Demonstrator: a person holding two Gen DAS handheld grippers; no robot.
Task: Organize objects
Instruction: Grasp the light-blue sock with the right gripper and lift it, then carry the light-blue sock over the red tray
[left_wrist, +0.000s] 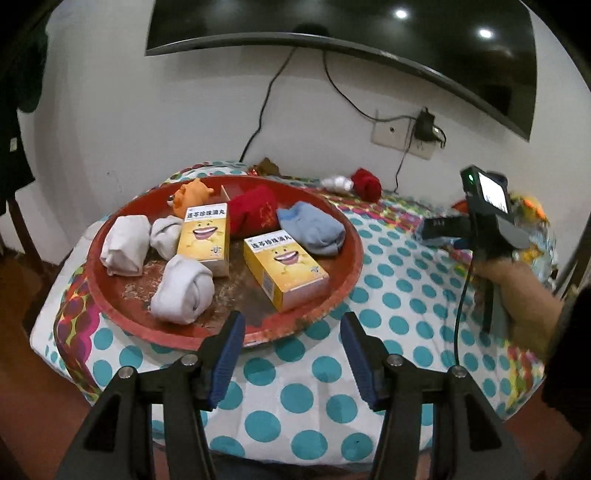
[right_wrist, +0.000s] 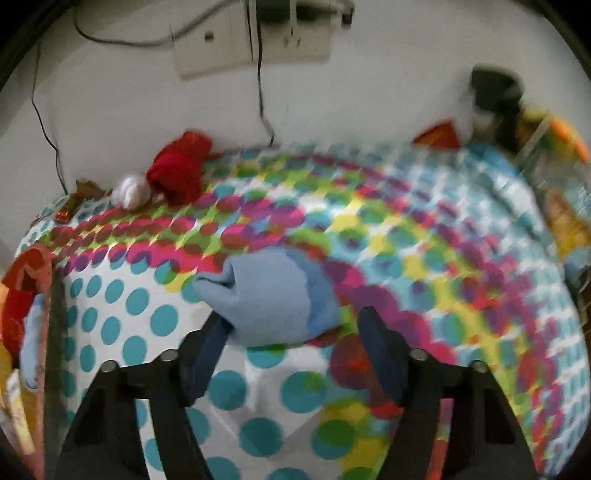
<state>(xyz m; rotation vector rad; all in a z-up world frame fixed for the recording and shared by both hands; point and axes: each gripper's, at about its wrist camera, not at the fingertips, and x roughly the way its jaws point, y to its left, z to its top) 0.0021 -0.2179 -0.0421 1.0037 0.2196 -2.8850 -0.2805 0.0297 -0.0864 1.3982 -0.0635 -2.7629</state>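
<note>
A round red tray on the dotted tablecloth holds two yellow boxes, several rolled grey socks, a red sock, a blue sock and an orange toy. My left gripper is open and empty just in front of the tray's near rim. My right gripper is open, with a rolled blue sock lying on the cloth between its fingers, close to the left one. A red sock and a white sock lie by the wall.
The right hand and its gripper show at the right in the left wrist view. Wall sockets with cables hang above the table's far edge. Blurred bottles and packets stand at the far right. The tray's edge is at the left.
</note>
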